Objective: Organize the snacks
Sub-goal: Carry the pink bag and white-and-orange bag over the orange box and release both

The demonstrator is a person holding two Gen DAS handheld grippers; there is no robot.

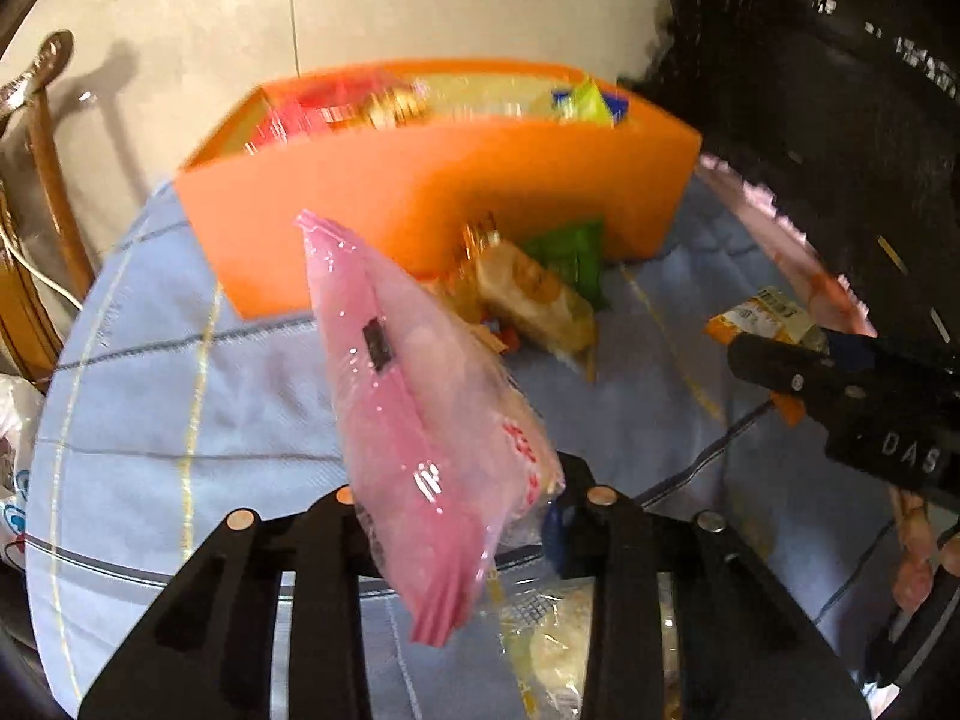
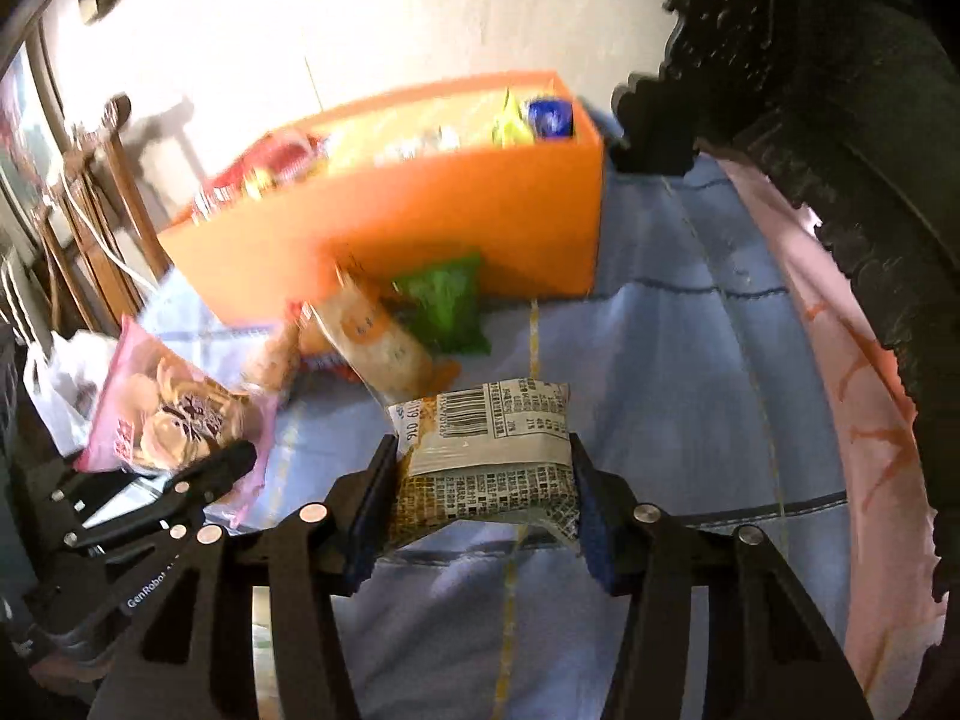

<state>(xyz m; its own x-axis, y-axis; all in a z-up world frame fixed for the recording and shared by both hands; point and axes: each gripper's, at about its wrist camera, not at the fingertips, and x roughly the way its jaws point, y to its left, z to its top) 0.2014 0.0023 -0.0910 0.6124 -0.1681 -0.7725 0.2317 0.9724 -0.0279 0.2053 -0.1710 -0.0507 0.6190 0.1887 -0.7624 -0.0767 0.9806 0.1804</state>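
Note:
An orange box (image 1: 420, 192) stands at the back of the table, with several snack packets inside; it also shows in the right wrist view (image 2: 432, 222). My left gripper (image 1: 462, 510) is shut on a pink snack bag (image 1: 420, 408) and holds it above the cloth; the bag also shows in the right wrist view (image 2: 174, 414). My right gripper (image 2: 483, 498) is shut on a small packet with a barcode (image 2: 486, 450), above the cloth. In the left wrist view the right gripper (image 1: 774, 360) is at the right. Loose snacks, a tan packet (image 2: 378, 342) and a green packet (image 2: 447, 306), lie before the box.
The table carries a light blue checked cloth (image 1: 180, 408). A clear packet (image 1: 558, 648) lies under the left gripper. A wooden chair (image 1: 42, 192) stands at the left. A dark carved piece (image 2: 840, 120) and pink cloth (image 2: 852, 396) are at the right.

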